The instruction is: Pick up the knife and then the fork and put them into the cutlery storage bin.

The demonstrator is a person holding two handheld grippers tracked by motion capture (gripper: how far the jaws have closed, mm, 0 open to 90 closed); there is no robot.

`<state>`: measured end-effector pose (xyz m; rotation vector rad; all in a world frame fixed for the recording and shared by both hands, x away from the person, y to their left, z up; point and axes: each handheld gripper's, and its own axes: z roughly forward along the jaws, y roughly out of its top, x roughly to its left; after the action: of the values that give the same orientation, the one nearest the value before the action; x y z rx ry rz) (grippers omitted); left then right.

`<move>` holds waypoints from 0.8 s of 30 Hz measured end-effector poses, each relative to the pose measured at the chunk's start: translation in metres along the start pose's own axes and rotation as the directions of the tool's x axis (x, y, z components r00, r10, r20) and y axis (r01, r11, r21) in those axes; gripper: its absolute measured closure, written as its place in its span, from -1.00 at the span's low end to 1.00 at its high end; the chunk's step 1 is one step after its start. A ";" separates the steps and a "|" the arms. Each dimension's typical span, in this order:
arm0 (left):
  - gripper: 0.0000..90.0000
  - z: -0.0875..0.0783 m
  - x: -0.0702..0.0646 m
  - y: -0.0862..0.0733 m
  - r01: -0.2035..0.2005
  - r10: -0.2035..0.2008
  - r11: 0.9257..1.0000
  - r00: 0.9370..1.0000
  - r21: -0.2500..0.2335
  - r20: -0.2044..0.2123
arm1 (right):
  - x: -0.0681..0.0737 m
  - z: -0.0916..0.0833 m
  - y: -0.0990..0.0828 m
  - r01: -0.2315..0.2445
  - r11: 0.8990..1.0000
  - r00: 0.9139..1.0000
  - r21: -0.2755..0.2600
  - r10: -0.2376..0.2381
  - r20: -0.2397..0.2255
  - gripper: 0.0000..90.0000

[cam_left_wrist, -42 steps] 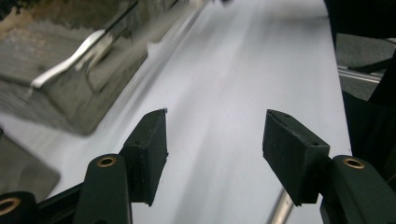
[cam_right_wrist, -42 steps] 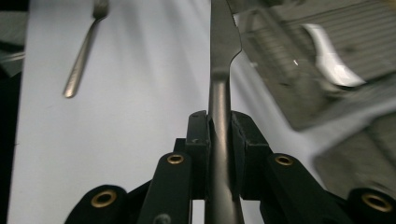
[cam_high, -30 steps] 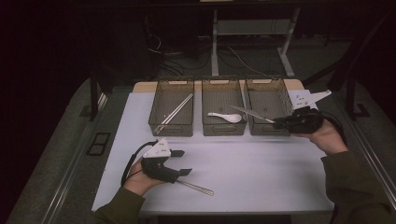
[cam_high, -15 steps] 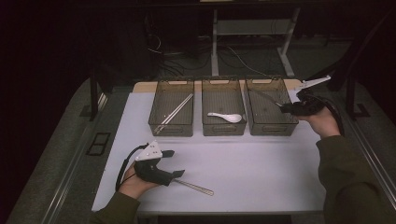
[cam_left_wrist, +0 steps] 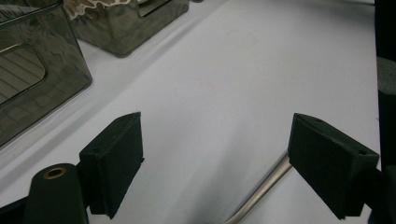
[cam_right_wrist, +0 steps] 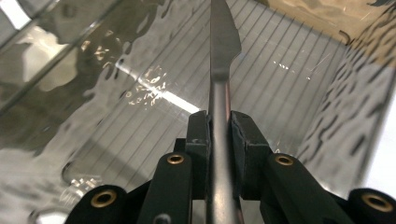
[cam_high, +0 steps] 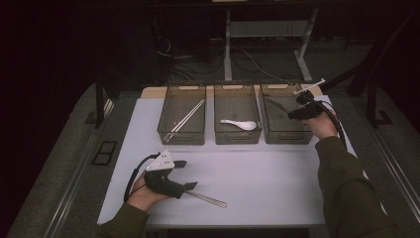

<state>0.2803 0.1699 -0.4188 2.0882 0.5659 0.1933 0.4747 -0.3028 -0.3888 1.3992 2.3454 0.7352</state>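
Since the earlier frame, the right gripper (cam_high: 293,115) has carried the silver metal knife (cam_right_wrist: 222,56), clamped tight, over the right smoky plastic bin (cam_high: 286,137); the left gripper (cam_left_wrist: 219,163) has been opening and stands wide, the metal utensil handle (cam_left_wrist: 261,189) lying untouched between its pads.

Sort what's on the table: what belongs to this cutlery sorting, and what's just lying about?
In the job: knife in right claw; right bin; metal utensil by open left claw.
Already sorted: chopsticks, white spoon.

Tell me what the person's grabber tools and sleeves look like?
Both are black. The left gripper carries a grey three-cornered plate and trails a black cable; its flat black pads are blocky. The right gripper shows brass rivets. The sleeves are dark olive.
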 end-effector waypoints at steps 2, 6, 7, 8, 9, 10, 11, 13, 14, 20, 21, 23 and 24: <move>-0.62 0.000 -0.001 0.000 0.000 0.000 1.000 1.000 0.004 0.002 | 0.001 0.005 0.001 -0.006 1.000 1.000 0.012 0.006 -0.003 0.73; -0.62 0.000 -0.001 0.000 -0.004 0.004 1.000 1.000 0.008 0.009 | 0.001 0.011 0.000 -0.011 0.999 1.000 0.034 0.011 -0.005 0.73; -0.61 0.001 -0.001 0.000 -0.003 0.003 1.000 1.000 0.009 0.011 | 0.001 0.012 -0.001 -0.014 0.999 1.000 0.041 0.015 -0.008 0.73; -0.61 0.001 -0.001 0.000 -0.001 0.001 1.000 1.000 0.008 0.011 | 0.001 0.012 -0.001 -0.014 0.999 1.000 0.043 0.015 -0.007 0.73; -0.62 0.001 -0.001 0.001 -0.002 0.002 1.000 1.000 0.009 0.011 | 0.001 0.013 -0.001 -0.012 0.999 1.000 0.051 0.013 -0.007 0.72; -0.62 0.002 -0.001 0.001 -0.003 0.003 1.000 1.000 0.010 0.014 | 0.001 0.014 -0.001 -0.016 0.998 1.000 0.059 0.016 -0.007 0.72; -0.61 0.002 -0.001 0.001 -0.004 0.004 1.000 1.000 0.011 0.013 | 0.001 0.015 -0.002 -0.017 0.998 1.000 0.059 0.018 -0.009 0.72; -0.61 0.002 -0.001 0.001 -0.004 0.004 1.000 1.000 0.011 0.013 | 0.001 0.016 -0.002 -0.016 0.998 1.000 0.058 0.017 -0.009 0.71; -0.62 0.001 -0.001 0.001 -0.003 0.003 1.000 1.000 0.009 0.011 | 0.001 0.016 -0.002 -0.019 0.998 1.000 0.054 0.019 -0.008 0.71; -0.62 0.000 -0.001 0.001 -0.004 0.004 1.000 1.000 0.011 0.012 | -0.001 0.006 0.000 -0.034 0.999 0.999 -0.018 0.033 -0.015 0.54; -0.61 0.000 -0.001 0.001 -0.006 0.005 1.000 1.000 0.010 0.013 | -0.002 0.004 0.001 -0.042 0.999 0.999 -0.027 0.041 -0.019 0.53; -0.62 0.000 -0.001 0.001 -0.005 0.005 1.000 1.000 0.006 0.013 | -0.005 -0.002 0.000 -0.052 0.997 0.998 -0.054 0.049 -0.042 0.42; -0.61 0.000 -0.001 0.001 -0.004 0.004 1.000 1.000 0.005 0.014 | -0.005 -0.005 0.000 -0.060 0.996 0.997 -0.069 0.056 -0.056 0.39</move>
<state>0.2798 0.1691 -0.4173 2.0940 0.5545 0.1792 0.4749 -0.3089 -0.3851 1.4400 2.3041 0.8737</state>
